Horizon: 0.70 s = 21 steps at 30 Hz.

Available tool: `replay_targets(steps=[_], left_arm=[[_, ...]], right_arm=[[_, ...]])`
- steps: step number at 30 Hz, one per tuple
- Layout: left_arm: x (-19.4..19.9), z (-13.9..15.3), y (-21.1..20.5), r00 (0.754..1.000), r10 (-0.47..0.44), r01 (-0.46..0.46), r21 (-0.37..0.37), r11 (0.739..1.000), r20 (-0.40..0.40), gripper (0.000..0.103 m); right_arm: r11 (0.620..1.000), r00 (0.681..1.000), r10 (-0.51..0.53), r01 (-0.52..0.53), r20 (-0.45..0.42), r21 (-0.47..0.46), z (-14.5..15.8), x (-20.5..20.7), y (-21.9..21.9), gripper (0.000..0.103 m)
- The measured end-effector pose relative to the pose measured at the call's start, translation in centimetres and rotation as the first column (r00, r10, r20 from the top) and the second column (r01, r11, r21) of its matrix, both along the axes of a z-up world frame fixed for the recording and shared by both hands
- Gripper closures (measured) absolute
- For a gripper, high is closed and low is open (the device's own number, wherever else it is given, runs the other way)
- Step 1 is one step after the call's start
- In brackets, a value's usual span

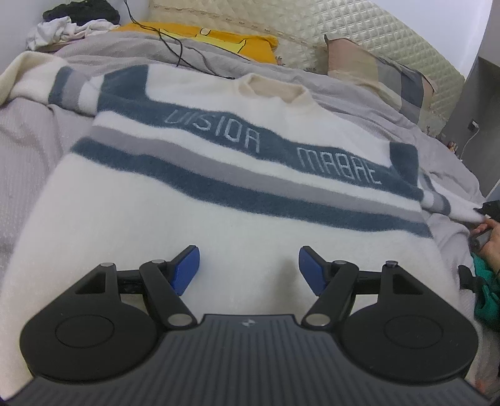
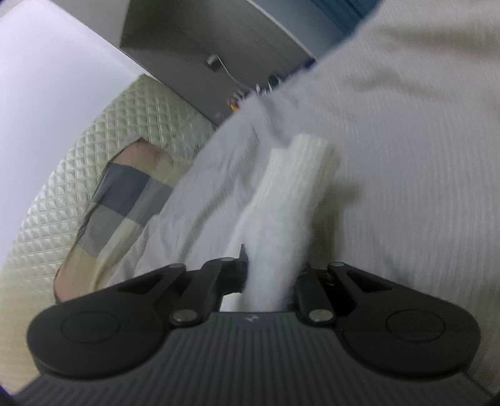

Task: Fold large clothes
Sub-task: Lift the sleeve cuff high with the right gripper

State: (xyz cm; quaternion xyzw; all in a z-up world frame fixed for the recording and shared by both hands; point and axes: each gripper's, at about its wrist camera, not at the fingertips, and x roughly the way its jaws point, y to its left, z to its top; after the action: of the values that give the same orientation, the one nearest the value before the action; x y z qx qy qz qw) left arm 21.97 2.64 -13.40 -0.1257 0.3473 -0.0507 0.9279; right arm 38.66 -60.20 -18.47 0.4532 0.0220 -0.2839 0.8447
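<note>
Striped sweater (image 1: 218,193), lettered "VISIOA MABAE", flat on bed (image 1: 28,146).
Left gripper (image 1: 249,268) apart above hem; right gripper (image 2: 272,274) clamped on sleeve cuff (image 2: 300,175); yellow pillow (image 1: 200,37) beyond collar.

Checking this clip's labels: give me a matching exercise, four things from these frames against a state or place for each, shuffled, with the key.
Things:
1. left gripper
2. right gripper
3. sweater
4. yellow pillow

States or places:
A. shut on a white sleeve
B. spread flat on the bed, front up
C. open, nothing between its pads, over the sweater's lower part
D. by the headboard, beyond the sweater's collar

Pairs: 1-C, 2-A, 3-B, 4-D
</note>
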Motion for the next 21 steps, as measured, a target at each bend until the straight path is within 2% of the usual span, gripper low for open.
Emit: replay_targets(steps=[5,8,11,13,17,21], left_arm=[[0.1,0.1,0.2,1.0,-0.002,0.002,0.005,1.0,0.005,0.028],[0.4,0.0,0.3,1.0,-0.005,0.005,0.014,1.0,-0.002,0.028],[0.6,-0.1,-0.2,1.0,-0.011,0.012,0.089,0.996,-0.014,0.028],[0.7,-0.2,-0.2,1.0,-0.017,0.019,0.099,0.995,-0.026,0.028],[0.7,-0.2,-0.1,0.999,-0.017,0.021,0.106,0.994,-0.038,0.028],[0.2,0.4,0.5,0.999,-0.01,0.013,0.084,0.996,-0.039,0.028]], right_arm=[[0.996,0.998,-0.048,0.045,-0.046,-0.073,1.1,-0.9,-2.1,0.094],[0.995,0.995,-0.066,0.061,-0.076,-0.076,0.8,-1.6,-2.7,0.094],[0.993,0.992,-0.064,0.053,-0.109,-0.102,1.1,-1.1,-1.8,0.094],[0.991,0.992,-0.055,0.041,-0.114,-0.124,1.9,-1.1,-1.0,0.094],[0.97,0.99,-0.021,-0.014,-0.141,-0.244,5.9,-1.2,1.4,0.094],[0.937,0.989,0.06,-0.103,-0.137,-0.334,10.8,-1.5,4.9,0.094]])
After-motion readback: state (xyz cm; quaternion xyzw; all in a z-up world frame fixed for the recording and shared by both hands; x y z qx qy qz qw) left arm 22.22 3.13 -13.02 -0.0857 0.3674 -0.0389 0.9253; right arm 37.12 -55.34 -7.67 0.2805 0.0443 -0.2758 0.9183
